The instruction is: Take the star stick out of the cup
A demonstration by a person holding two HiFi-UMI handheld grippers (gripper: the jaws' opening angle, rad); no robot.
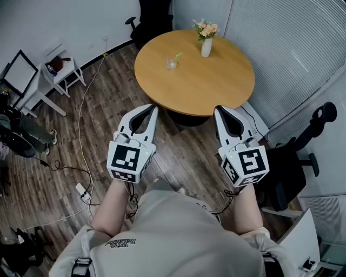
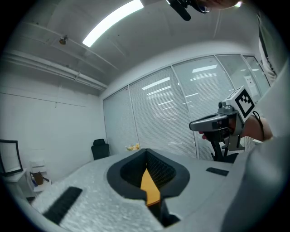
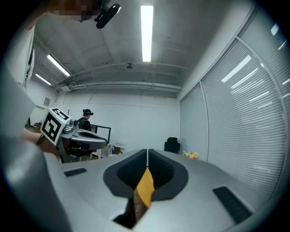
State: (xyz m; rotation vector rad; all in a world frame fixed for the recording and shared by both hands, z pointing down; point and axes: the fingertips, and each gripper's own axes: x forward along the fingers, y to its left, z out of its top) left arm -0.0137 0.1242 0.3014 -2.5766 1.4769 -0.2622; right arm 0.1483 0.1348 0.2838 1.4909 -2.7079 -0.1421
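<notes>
You hold the left gripper [image 1: 154, 108] and the right gripper [image 1: 217, 109] side by side, just before the near edge of the round wooden surface [image 1: 216, 81]. The jaws of both are clenched together, with nothing between them. The small clear glass cup [image 1: 172, 64] stands toward the far left edge. The green star stick [image 1: 177, 55] leans in it, near the white vase of flowers [image 1: 206, 47].

Two claws: left gripper [image 1: 153, 108], right gripper [image 1: 218, 109]. Ahead of both stands one table [image 1: 216, 86], carrying one cup [image 1: 172, 64], one star stick [image 1: 177, 55] and one vase [image 1: 206, 48]. Two chairs: one [image 1: 154, 15] beyond the table, one [image 1: 303, 157] right of the right gripper. One power strip [image 1: 82, 192] left of the left gripper.
</notes>
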